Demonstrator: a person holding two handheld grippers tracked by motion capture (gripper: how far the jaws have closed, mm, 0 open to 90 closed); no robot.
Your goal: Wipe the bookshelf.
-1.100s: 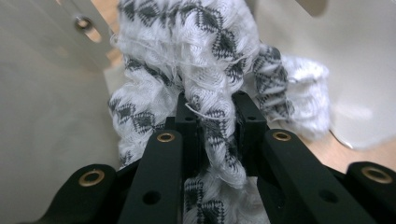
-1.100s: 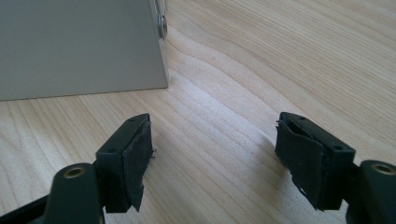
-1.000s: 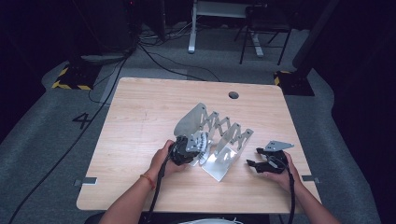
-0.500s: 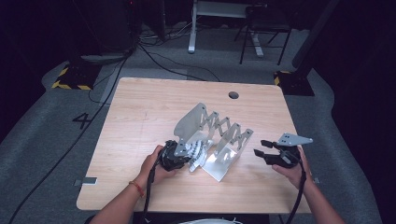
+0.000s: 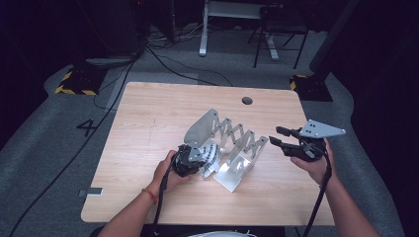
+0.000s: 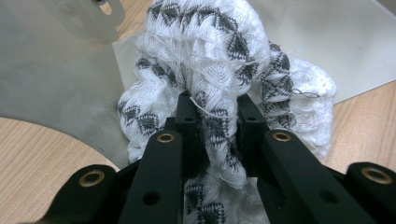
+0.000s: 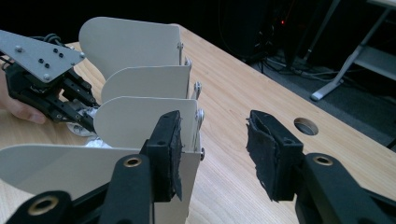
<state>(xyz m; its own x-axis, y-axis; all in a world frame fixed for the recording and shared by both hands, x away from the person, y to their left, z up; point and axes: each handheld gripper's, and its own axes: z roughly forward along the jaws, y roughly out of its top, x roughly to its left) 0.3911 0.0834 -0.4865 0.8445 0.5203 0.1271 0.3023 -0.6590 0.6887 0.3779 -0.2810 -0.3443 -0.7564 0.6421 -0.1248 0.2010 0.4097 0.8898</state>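
- The white and grey knitted cloth (image 6: 219,93) is bunched up on the base plate of the metal accordion rack (image 5: 232,143), at the rack's near-left end, against one of its upright dividers (image 6: 51,79).
- My left gripper (image 5: 190,160) has its jaws clamped on a fold of that cloth; the bundle's length runs straight ahead of the jaws, deeper into the rack.
- My right gripper (image 5: 281,138) is off the rack's right side, lifted above the tabletop (image 5: 148,113), jaws half-spread with nothing between them; they have just been narrowing.
- I judge the left hand much nearer the cloth, so the next pull or tuck is its job.
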